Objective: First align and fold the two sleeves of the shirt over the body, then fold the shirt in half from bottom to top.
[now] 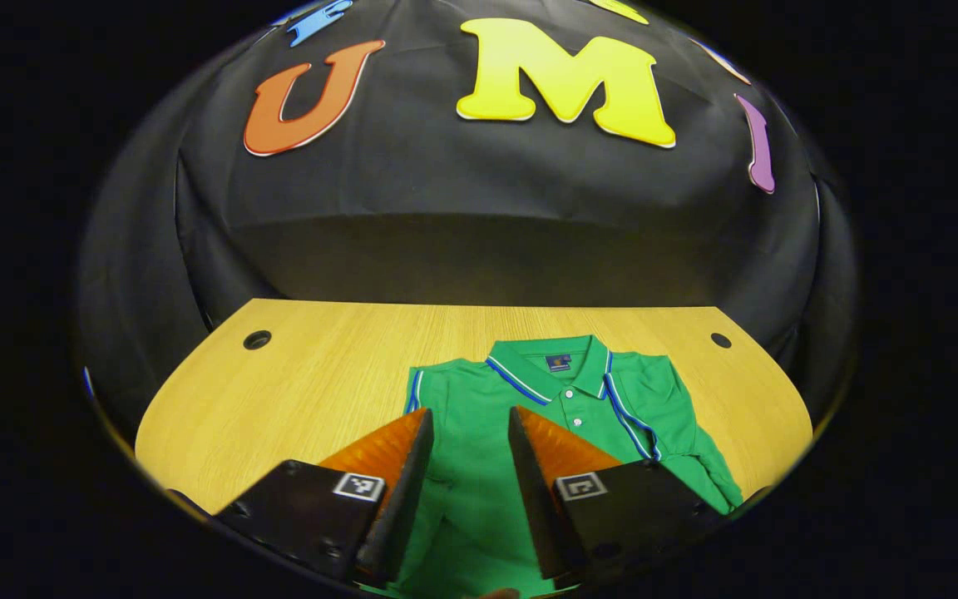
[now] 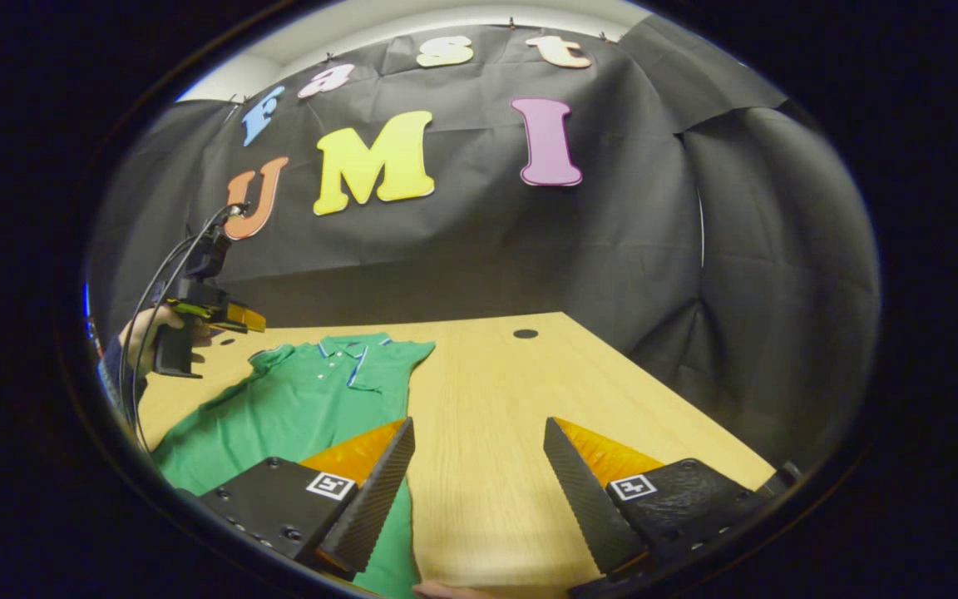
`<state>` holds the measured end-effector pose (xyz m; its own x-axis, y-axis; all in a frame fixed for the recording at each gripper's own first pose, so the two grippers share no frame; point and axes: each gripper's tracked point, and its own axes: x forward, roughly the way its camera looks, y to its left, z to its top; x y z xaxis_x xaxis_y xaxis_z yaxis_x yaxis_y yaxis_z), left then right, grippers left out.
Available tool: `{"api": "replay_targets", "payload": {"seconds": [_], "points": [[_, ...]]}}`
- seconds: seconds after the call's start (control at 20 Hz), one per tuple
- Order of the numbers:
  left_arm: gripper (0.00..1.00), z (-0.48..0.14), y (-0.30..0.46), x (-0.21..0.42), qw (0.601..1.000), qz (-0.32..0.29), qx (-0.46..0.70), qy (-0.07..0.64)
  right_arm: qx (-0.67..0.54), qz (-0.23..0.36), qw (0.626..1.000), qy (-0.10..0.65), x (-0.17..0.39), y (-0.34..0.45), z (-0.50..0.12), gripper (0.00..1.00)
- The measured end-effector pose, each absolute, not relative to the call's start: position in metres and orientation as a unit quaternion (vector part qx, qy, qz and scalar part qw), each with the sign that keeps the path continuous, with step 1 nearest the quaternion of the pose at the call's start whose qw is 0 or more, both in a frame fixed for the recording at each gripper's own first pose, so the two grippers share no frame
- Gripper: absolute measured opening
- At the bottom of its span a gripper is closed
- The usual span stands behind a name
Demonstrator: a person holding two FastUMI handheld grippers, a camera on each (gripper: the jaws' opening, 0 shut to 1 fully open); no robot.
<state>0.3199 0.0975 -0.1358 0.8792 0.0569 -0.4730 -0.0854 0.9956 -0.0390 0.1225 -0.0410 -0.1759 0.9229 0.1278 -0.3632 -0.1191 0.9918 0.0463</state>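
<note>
Here, a pale wood-grain table [image 1: 304, 391] with rounded far corners and two dark round cable holes [image 1: 257, 339] near its back edge. Behind and to both sides, creased black cloth wall [image 1: 479, 208]; in the right gripper view, a strip of white ceiling [image 2: 446, 18] above the cloth. Green polo shirt [image 1: 545, 416] flat on the table, collar [image 1: 558, 370] toward the wall, blue-and-white trim on collar and placket, buttons fastened. In the left gripper view, sleeves already folded in over the body, right-hand one bunched in creases. Left hand-held gripper [image 1: 471, 433] above the shirt's lower body, fingers parted, nothing between them; seen from the right gripper view [image 2: 238, 320] raised clear of the shirt, held by a hand [image 2: 146, 329], cables trailing. Right hand-held gripper [image 2: 479, 453] released, over bare table just beside the shirt's edge, one finger overlapping green fabric.
</note>
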Motion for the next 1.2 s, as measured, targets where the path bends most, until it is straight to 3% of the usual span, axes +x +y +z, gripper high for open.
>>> {"api": "replay_targets", "payload": {"seconds": [0.05,0.1,0.15,0.5,0.95,1.2], "points": [[0.64,-0.132,0.105,0.316,0.970,0.044,-0.020,0.239,0.012,0.063,0.980,0.187,0.122,-0.040,-0.176,0.95],[0.91,-0.129,0.109,0.310,0.970,0.048,-0.013,0.238,0.013,0.065,0.980,0.186,0.120,-0.039,-0.176,0.95],[0.95,-0.132,0.112,0.304,0.968,0.055,-0.014,0.243,0.013,0.066,0.980,0.187,0.118,-0.038,-0.175,0.95],[0.95,-0.129,0.124,0.232,0.974,0.070,-0.039,0.214,-0.010,0.070,0.982,0.172,0.099,-0.034,-0.168,0.95],[0.95,-0.136,0.106,0.104,0.984,0.057,-0.023,0.169,-0.019,0.089,0.972,0.216,0.037,-0.024,-0.194,0.95],[0.95,-0.182,0.104,0.037,0.975,0.060,-0.023,0.213,-0.019,0.104,0.967,0.234,0.000,-0.021,-0.217,0.95]]}}
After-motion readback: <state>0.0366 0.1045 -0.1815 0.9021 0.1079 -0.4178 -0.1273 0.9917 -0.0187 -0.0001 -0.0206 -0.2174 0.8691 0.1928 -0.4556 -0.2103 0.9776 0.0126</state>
